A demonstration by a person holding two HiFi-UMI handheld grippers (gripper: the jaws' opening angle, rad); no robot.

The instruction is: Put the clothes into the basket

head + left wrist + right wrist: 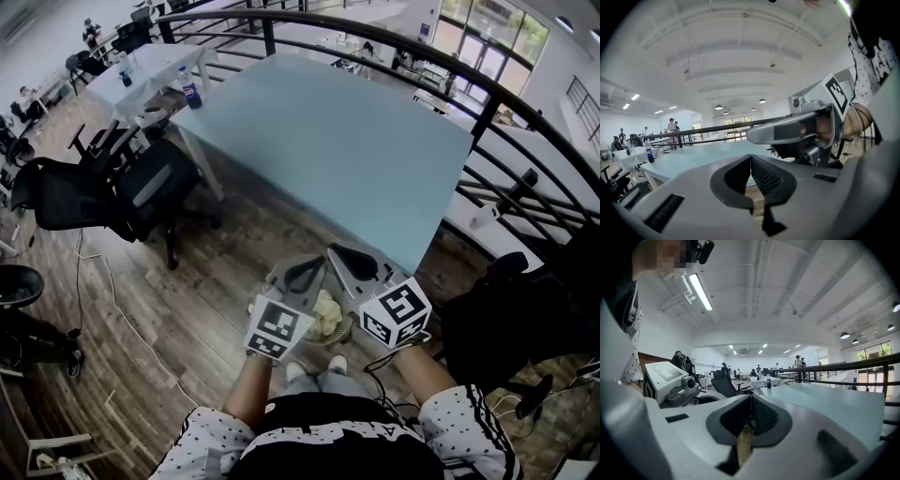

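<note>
Clothes [327, 312], a pale cream bundle, sit in the basket [347, 335] on the wooden floor [187, 309] by the person's feet in the head view. The blue desk [347, 141] beyond is bare, so to my eye the job looks done, or as near as these pictures show. I see no other garment left out. The left tongs [315, 265] and right tongs [338, 254] are held side by side above the basket with their tips leaning toward each other. They are clear of the cloth, which lies below and between them.

Left gripper view: the left tongs [751, 163] are pressed together with nothing between them, aimed across the desk [689, 157]. The right tongs [787, 133] show just beside them. Neither clothes nor basket appear here.

Right gripper view: the right tongs [751, 401] are likewise pressed together and empty, pointing over the desk [834, 404]. Only a strip of floor [744, 441] shows beneath them, and the basket is out of sight below.
</note>
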